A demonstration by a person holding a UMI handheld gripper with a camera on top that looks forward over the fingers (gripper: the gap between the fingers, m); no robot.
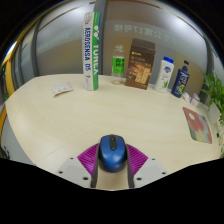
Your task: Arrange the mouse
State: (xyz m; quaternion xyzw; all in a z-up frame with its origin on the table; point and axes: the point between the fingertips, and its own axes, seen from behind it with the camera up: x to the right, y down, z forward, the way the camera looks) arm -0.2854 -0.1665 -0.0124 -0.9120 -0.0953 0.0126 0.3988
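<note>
A blue computer mouse (111,152) with a dark scroll wheel sits between my two fingers, its nose pointing away from me over the pale table (90,115). The gripper (111,160) is shut on the mouse, with the magenta pads (90,157) pressing against its left and right sides. The rear of the mouse is hidden low between the fingers. I cannot tell whether the mouse rests on the table or hangs just above it.
Along the table's far edge stand a tall green-and-white box (91,60), a green bottle (118,66), a brown box (141,66), a white bottle (166,73) and a blue bottle (181,80). A pink card (198,123) lies right; a small white item (62,90) lies left.
</note>
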